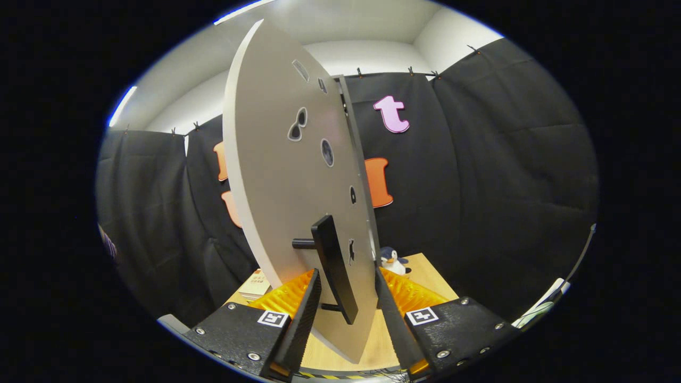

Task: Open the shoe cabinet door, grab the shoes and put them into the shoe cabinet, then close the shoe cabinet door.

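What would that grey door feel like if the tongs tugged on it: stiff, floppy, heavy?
Probably stiff: the door is a flat thin panel showing no bend. It likely swings easily rather than lifts, since its far edge seems to meet the cabinet. The black handle stands off on posts, so it should give a firm hold. The tongs sit open, one finger on each side of the door and handle.

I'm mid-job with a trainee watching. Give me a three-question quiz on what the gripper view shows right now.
1. True or false: the cabinet door and its black handle lie between the fingers of the gripper.
2. Which small thing sits on the wooden table beyond the door?
A. a mug
B. a toy penguin
C. a shoe
3. Fill in: the door's face has several ____ cut through it.

Key
1. True; the fingers straddle the door, though whether they press on it cannot be told.
2. B, the toy penguin.
3. holes
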The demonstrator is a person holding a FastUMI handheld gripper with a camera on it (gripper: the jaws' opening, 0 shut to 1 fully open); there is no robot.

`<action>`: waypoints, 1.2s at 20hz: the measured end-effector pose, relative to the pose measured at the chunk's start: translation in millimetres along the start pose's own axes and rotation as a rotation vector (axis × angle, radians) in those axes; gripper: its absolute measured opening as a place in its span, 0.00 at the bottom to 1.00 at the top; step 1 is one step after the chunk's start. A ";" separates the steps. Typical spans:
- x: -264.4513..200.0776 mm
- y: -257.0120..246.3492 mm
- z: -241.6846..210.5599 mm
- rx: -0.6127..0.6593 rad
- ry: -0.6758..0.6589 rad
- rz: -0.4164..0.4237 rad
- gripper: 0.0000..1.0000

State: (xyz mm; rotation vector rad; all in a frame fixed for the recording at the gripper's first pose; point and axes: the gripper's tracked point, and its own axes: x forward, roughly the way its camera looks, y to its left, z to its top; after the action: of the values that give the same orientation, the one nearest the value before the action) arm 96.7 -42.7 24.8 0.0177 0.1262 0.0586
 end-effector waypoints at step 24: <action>99.6 143.8 -5.1 -0.066 -0.036 0.239 0.78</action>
State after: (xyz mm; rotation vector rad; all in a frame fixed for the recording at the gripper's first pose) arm 186.5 106.8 10.3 -0.0325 0.0851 0.3005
